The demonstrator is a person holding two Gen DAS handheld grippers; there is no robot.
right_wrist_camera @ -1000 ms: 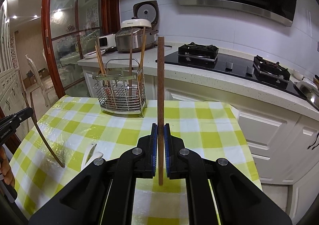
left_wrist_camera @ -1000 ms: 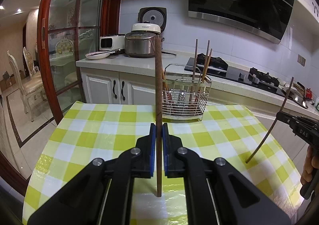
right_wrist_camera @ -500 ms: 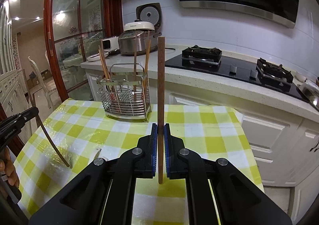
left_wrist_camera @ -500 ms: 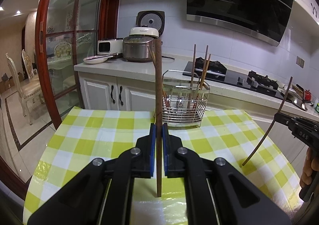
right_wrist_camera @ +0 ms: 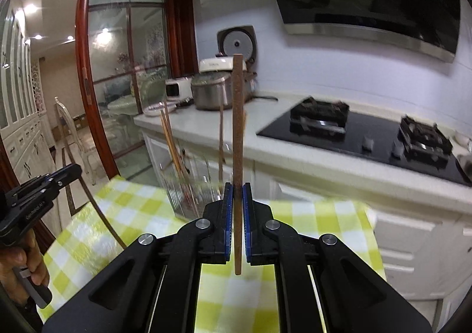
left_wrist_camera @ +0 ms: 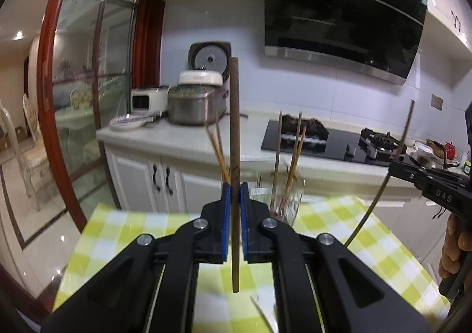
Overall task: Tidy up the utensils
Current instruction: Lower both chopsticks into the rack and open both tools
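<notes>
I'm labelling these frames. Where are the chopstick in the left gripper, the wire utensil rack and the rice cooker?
chopstick (left_wrist_camera: 235, 132), left wrist view, on its upper shaft.
wire utensil rack (right_wrist_camera: 188, 197), right wrist view, on its blurred front mesh.
rice cooker (left_wrist_camera: 191, 106), left wrist view, on its metal body.

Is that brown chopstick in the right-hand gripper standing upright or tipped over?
Upright. In the right wrist view the brown chopstick stands near vertical, clamped between the right gripper pads, both ends free above the checked tablecloth.
</notes>
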